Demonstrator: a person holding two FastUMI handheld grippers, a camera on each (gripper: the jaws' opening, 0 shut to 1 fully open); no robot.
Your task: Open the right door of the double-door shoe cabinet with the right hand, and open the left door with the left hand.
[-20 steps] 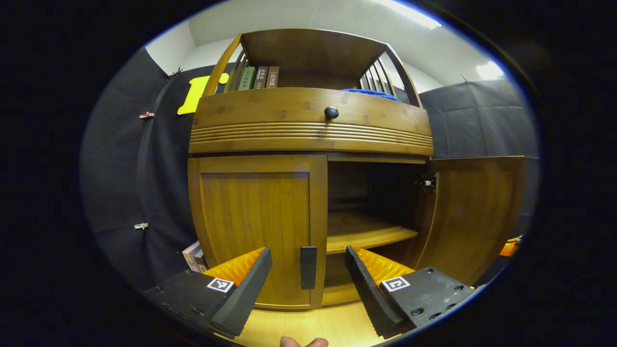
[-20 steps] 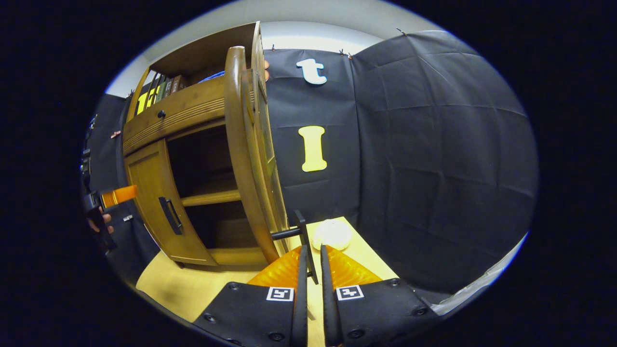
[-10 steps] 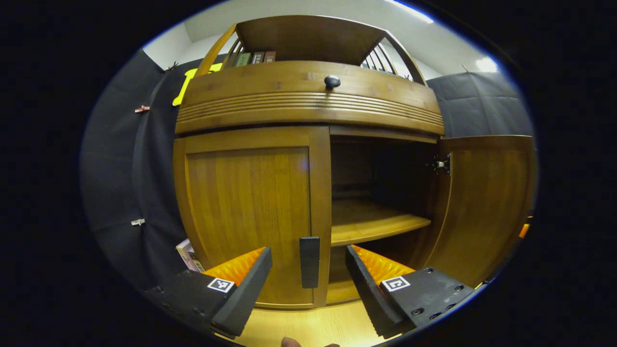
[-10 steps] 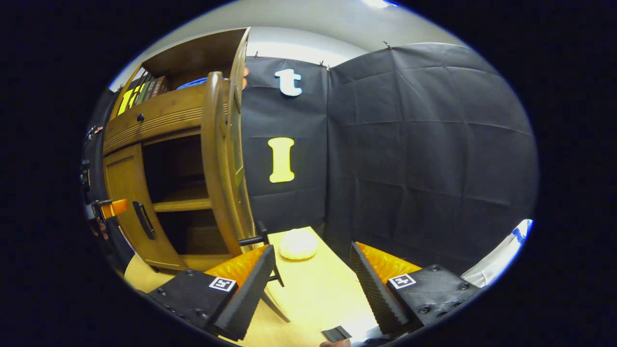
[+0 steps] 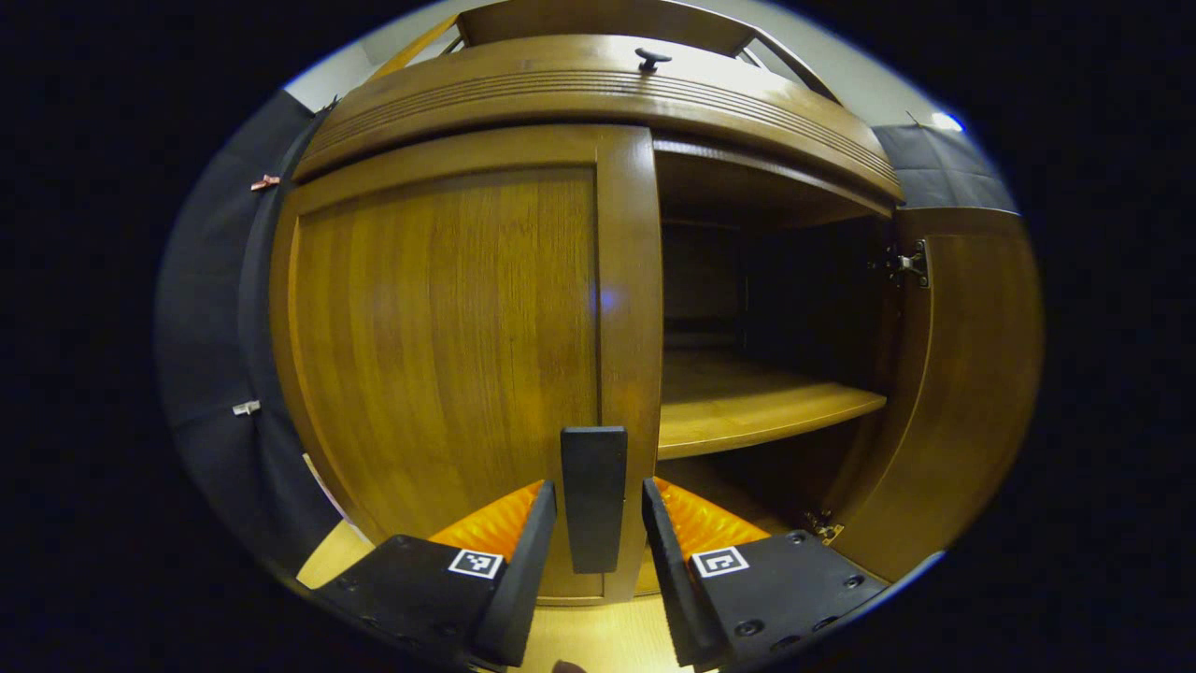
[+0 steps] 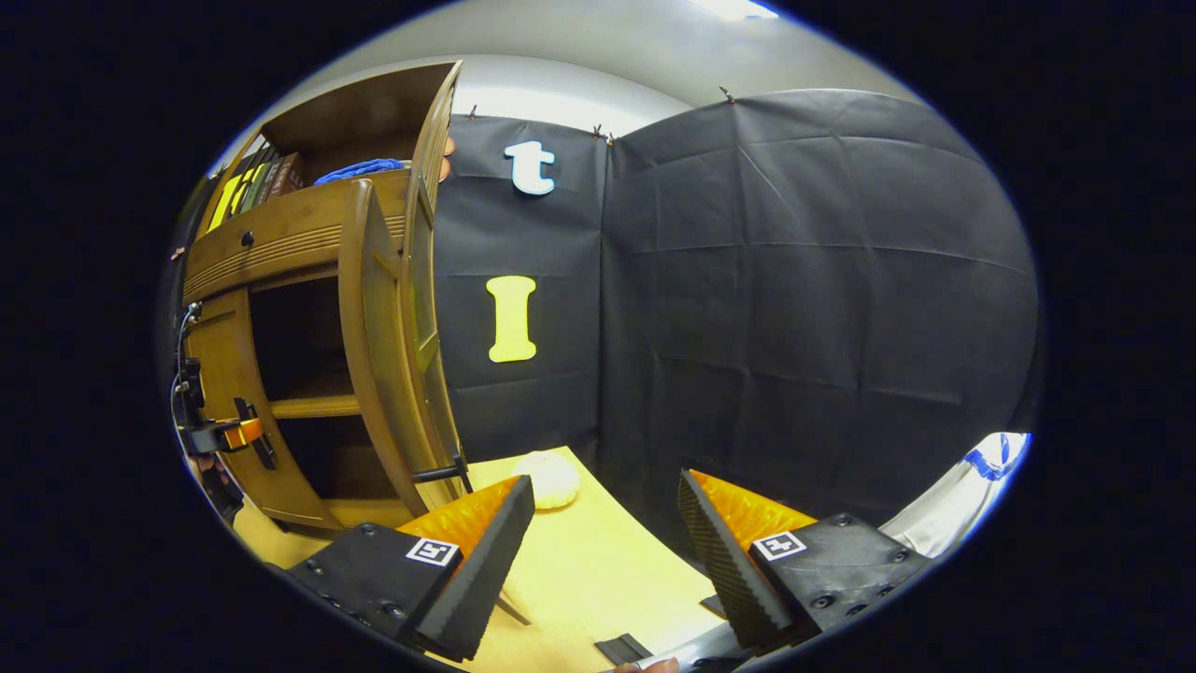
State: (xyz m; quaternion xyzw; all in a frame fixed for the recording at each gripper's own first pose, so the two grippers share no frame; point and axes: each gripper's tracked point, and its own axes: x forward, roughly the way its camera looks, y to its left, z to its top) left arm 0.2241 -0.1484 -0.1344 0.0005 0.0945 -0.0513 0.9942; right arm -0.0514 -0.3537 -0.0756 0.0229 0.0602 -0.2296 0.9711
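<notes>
Handle (image 5: 593,498) of closed left door (image 5: 448,355) sits between my left gripper (image 5: 594,551) jaws, gaps visible, not clenched. My right gripper (image 6: 605,533) released, clear of open right door (image 6: 374,336).

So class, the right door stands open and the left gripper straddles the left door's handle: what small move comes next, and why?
Probably close the left gripper on the left door's handle. Its fingers flank the handle with gaps showing, and the left door remains closed, while the right door already hangs open.
</notes>
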